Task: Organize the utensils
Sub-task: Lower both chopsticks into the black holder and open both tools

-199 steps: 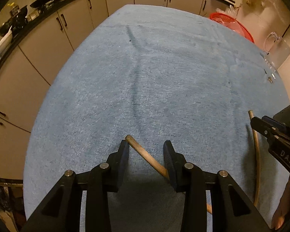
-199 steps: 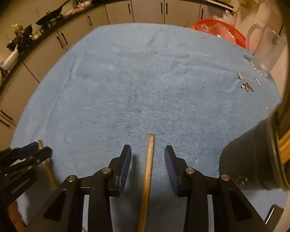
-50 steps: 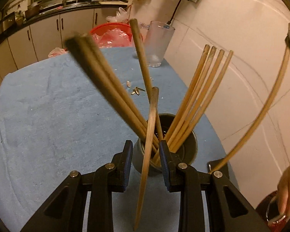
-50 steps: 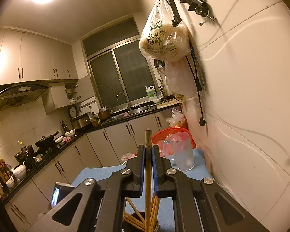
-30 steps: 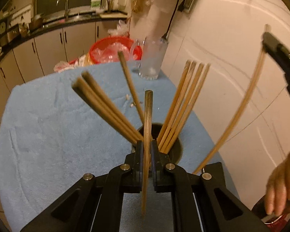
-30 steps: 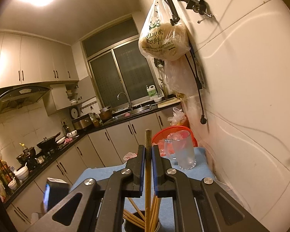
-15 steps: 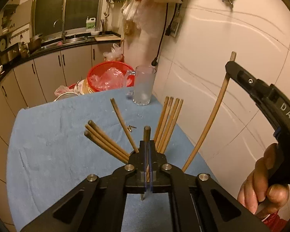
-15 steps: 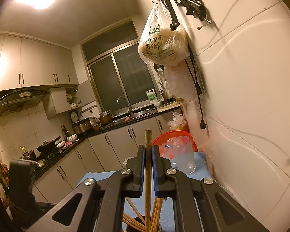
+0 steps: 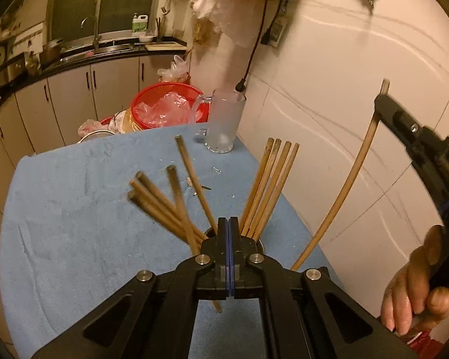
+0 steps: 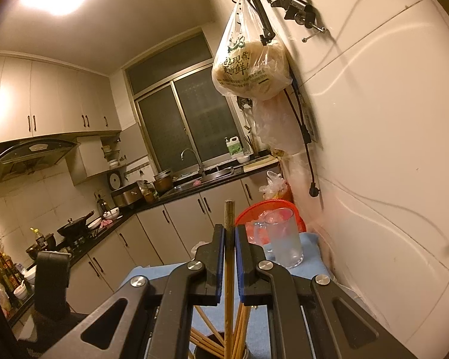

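The right hand-held gripper (image 10: 230, 257) pinches one chopstick (image 10: 229, 275) above the holder (image 9: 262, 246); the left hand-held gripper (image 9: 228, 249) is clenched empty. A bad drop could miss.

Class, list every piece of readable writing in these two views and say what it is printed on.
"现煮" and "更新鲜!": green print on the hanging plastic bag.
Smaller print lower on that bag: too small to read.
Label on the green-and-white jug by the window: too blurred to read.
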A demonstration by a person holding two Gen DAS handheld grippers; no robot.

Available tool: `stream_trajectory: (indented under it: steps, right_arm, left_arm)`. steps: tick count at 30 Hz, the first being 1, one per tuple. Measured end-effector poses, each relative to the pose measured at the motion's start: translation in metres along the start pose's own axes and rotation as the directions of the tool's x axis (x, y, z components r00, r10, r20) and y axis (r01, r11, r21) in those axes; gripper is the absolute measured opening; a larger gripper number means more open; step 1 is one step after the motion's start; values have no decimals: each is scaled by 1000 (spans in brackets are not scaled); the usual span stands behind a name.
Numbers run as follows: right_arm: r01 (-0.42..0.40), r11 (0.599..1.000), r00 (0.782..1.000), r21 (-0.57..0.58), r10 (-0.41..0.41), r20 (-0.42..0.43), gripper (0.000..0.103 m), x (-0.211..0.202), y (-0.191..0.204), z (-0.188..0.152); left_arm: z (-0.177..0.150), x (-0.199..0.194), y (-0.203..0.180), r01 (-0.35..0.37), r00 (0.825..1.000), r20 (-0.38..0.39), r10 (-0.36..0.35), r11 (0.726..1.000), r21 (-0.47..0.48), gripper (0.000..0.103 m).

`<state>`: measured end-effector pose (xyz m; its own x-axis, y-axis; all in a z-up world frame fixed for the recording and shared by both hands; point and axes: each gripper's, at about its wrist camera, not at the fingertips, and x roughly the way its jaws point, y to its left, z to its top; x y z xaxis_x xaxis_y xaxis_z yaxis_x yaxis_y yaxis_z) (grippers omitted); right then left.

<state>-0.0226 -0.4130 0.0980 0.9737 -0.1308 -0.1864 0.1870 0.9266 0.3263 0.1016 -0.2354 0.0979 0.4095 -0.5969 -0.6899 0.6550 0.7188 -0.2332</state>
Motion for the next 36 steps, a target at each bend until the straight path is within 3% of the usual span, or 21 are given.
stream_trajectory:
  steps: [6, 11, 22, 24, 26, 36]
  right_arm:
    - [-13, 1000, 1000, 7, 13, -21, 8, 7, -2, -2]
    - [-9, 1000, 1000, 4, 9, -22, 8, 7, -2, -4]
    - [-18, 1000, 999, 2, 18, -32, 8, 10, 0, -4]
    - [-18, 1000, 999, -1, 18, -32, 8, 11, -1, -4]
    - [-19, 1000, 999, -6, 19, -34, 8, 11, 0, -4]
    - [-28, 1000, 999, -9, 28, -25, 8, 9, 2, -4]
  left_arm:
    - [-12, 3, 14, -30, 999, -15, 29, 999, -26, 22]
    - [-20, 21, 19, -67, 996, -61, 65, 997, -31, 22]
    - [-18, 47, 22, -76, 991, -118, 70, 996, -46, 22]
    - [-18, 53, 23, -73, 989, -134, 65, 996, -58, 10]
    - [-19, 55, 23, -71, 988, -142, 62, 996, -60, 8]
    - [-19, 37, 14, -57, 994, -98, 52, 998, -40, 7]
